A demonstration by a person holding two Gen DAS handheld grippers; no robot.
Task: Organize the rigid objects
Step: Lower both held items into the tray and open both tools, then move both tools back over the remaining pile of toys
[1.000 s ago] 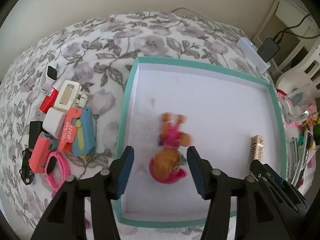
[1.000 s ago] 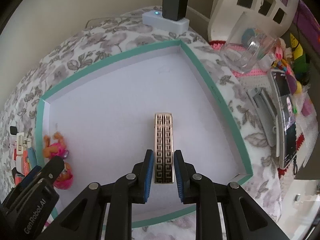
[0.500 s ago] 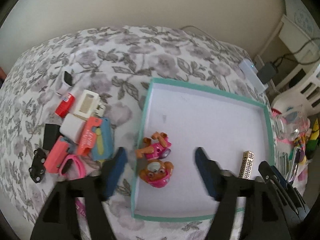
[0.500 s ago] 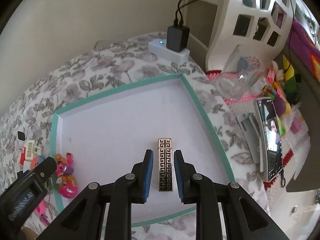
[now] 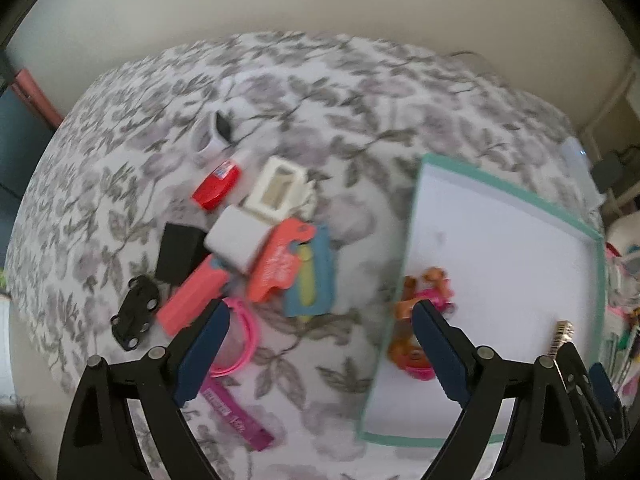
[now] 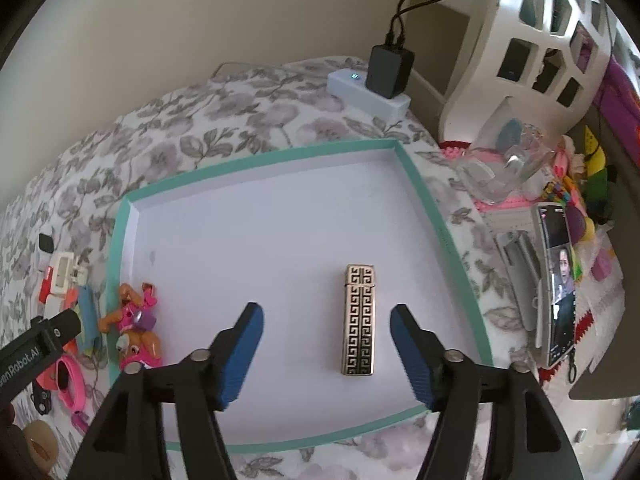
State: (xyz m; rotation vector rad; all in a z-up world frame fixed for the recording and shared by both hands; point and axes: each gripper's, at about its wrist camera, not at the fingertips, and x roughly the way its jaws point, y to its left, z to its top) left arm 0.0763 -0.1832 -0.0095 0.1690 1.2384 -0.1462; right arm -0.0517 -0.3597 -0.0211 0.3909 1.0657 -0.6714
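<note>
1. Done so far: two items sit in the teal-rimmed tray [image 6: 432,216]. The gold patterned lighter [image 6: 359,319] lies flat right of centre; the pink-and-orange toy figure [image 6: 136,322] lies against the left wall.
2. Right gripper [image 6: 326,350]: jaws wide apart, holding nothing. The lighter lies between the fingers, clear of both.
3. Left gripper [image 5: 320,350]: jaws also spread wide, empty, over the floral bedcover [image 5: 320,92] between the tray and the pile. View is motion-blurred.
4. Left to do: most of it. The pile is outside the tray, to its left: red case [image 5: 216,186], white frame piece [image 5: 276,190], white block [image 5: 236,238], black box [image 5: 178,254], black toy car [image 5: 134,312], coral clip [image 5: 194,294], coral tag [image 5: 280,264], blue card [image 5: 310,280], pink ring [image 5: 240,340], magenta strip [image 5: 236,416].
5. Judgement: about two in, roughly ten out. The pink ring and coral clip lie closest to the left gripper.
</note>
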